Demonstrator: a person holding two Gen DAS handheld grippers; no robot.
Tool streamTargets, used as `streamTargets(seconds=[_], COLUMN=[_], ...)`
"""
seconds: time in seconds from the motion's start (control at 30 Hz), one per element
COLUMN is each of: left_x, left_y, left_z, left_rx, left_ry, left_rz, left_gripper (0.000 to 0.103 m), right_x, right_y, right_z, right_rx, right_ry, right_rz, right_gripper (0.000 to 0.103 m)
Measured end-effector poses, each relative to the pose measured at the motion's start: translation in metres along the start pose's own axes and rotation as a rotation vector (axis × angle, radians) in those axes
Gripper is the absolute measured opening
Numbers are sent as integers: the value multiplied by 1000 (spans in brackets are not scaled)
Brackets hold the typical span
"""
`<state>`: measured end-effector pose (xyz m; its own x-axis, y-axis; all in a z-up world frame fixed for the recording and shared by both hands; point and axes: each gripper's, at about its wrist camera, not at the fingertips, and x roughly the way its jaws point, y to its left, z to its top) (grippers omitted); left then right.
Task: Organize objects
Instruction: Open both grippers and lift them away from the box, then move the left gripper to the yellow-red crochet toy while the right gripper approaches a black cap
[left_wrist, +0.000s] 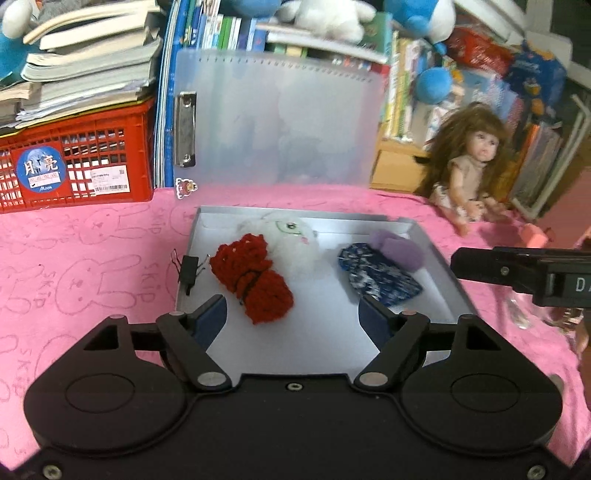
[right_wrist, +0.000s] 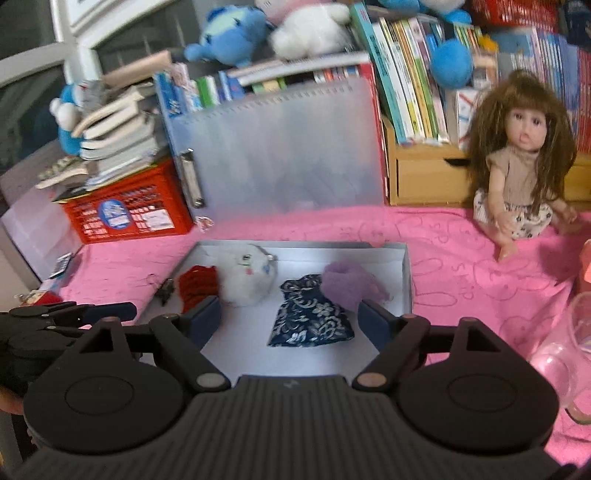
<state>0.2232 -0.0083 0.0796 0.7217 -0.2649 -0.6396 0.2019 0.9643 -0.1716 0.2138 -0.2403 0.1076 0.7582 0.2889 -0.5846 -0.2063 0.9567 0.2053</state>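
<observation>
A shallow grey tray (left_wrist: 439, 269) (right_wrist: 405, 273) lies on the pink cloth. It holds a red knitted piece (left_wrist: 255, 284) (right_wrist: 197, 286), a white plush (left_wrist: 291, 240) (right_wrist: 247, 275), a blue patterned doll dress (left_wrist: 376, 277) (right_wrist: 310, 317) and a purple pompom (left_wrist: 399, 247) (right_wrist: 347, 282). A black binder clip (left_wrist: 189, 271) is clipped on the tray's left wall. My left gripper (left_wrist: 293, 317) is open and empty over the tray's near edge. My right gripper (right_wrist: 291, 319) is open and empty above the dress; it also shows in the left wrist view (left_wrist: 517, 271).
A long-haired doll (left_wrist: 469, 166) (right_wrist: 521, 155) sits at the back right. A red crate (left_wrist: 74, 162) (right_wrist: 129, 210) with stacked books stands at the back left. A translucent folder (left_wrist: 280, 118) (right_wrist: 277, 155) leans on bookshelves. A clear glass jug (right_wrist: 565, 354) stands at the right.
</observation>
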Motion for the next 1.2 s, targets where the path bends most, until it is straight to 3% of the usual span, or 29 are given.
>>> streamTargets(seconds=[0.43,0.77,1.2], left_x=[-68,-90,-98], left_y=[-12,-16,-18], left_z=[-56,-97,-127], left_rx=[37,50,32], left_ry=[-73,-77,-56], left_rz=[-46,-49,-50], left_gripper=[78,79,79], right_x=[-58,-72,-81], right_y=[19,28,25], right_z=[-54,-100,-139], right_rx=[-40,-63,-62], right_ry=[-105,-88,-59], right_rz=[17,-19,-59], right_gripper=[91,91,92])
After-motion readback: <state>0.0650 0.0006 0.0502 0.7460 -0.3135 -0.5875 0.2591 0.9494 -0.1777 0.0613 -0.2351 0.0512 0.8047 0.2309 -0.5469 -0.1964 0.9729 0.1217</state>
